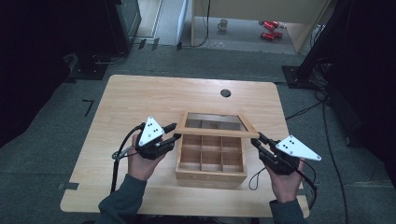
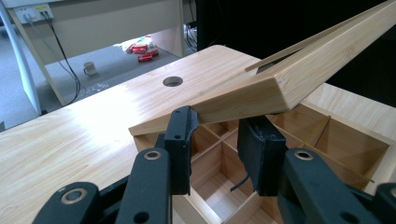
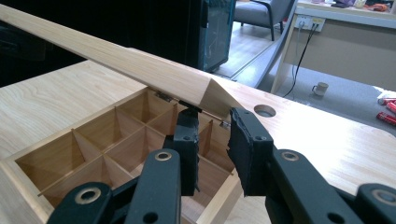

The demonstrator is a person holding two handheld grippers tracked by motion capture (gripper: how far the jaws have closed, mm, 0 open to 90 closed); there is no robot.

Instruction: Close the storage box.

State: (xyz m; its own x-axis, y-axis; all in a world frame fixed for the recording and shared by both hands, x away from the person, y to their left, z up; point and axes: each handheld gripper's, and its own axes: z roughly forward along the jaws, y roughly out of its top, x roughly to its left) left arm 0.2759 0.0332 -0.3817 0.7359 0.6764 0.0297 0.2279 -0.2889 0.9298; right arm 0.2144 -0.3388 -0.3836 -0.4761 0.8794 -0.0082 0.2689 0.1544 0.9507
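An open wooden box (image 1: pixel 211 175) with several compartments stands in the middle of the table, its framed lid (image 1: pixel 217 132) raised at a slant. My left gripper (image 1: pixel 173 131) is at the lid's front left corner and my right gripper (image 1: pixel 257 139) at its front right corner. In the left gripper view the lid (image 2: pixel 261 93) crosses just above the jaw tips of the left gripper (image 2: pixel 217 121). A gap stays between the pads, with the box's compartments (image 2: pixel 219 163) showing through it. In the right gripper view the lid corner (image 3: pixel 212 93) sits over the parted tips of the right gripper (image 3: pixel 212 116).
The light wooden table (image 1: pixel 140 102) has a round cable hole (image 1: pixel 225 93) behind the box. On the floor beyond lie a mug (image 1: pixel 223 24) and red items (image 1: pixel 270 29). Dark stands flank the table's far corners.
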